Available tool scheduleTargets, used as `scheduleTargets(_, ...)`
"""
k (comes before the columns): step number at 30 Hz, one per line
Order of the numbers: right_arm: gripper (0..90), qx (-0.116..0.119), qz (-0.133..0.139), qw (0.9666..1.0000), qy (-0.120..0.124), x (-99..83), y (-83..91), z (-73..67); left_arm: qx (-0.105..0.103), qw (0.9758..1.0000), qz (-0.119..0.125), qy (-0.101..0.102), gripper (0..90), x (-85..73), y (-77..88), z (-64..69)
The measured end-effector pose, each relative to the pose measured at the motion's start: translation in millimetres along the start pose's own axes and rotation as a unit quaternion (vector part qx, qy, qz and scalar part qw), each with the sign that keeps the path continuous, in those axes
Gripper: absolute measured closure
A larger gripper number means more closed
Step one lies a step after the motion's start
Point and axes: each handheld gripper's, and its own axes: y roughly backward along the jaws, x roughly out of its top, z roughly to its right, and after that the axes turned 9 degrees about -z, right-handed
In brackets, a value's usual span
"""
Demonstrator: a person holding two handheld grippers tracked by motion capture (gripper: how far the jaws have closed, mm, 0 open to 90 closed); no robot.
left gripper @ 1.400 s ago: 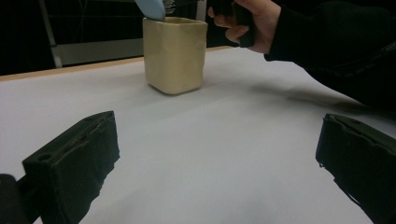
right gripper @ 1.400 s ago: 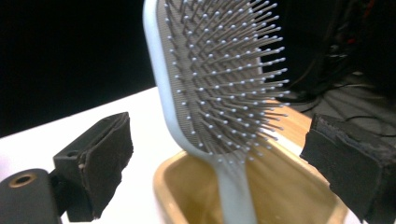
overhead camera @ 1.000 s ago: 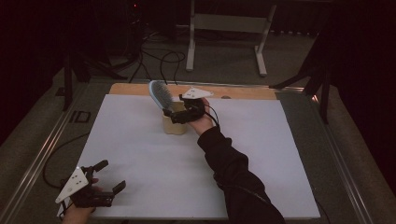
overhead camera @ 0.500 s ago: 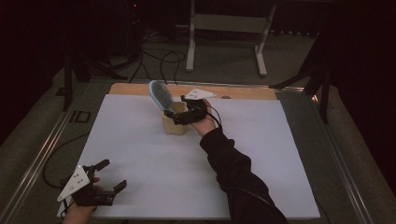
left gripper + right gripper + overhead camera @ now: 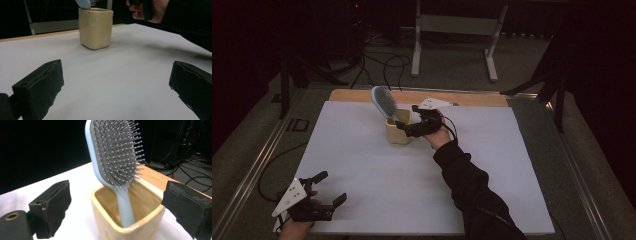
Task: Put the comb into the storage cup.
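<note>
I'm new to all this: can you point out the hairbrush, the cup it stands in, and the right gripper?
hairbrush (image 5: 117, 155), right gripper view, on its bristle pad.
cup (image 5: 95, 28), left gripper view, on its front wall.
right gripper (image 5: 408, 128), high view, between its open jaws.

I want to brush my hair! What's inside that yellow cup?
A light blue hairbrush stands handle-down in the yellow cup, leaning on its rim, bristles up. The handle's end and the cup's bottom are hidden.
</note>
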Motion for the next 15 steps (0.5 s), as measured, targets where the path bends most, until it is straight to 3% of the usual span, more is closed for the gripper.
scheduleTargets(15, 7.9, -0.001, 0.001, 1.0, -0.003, -19.6, 31.9, 4.5, -0.001, 1.0, -0.002, -0.002, 0.0, 0.1, -0.1, 0.1)
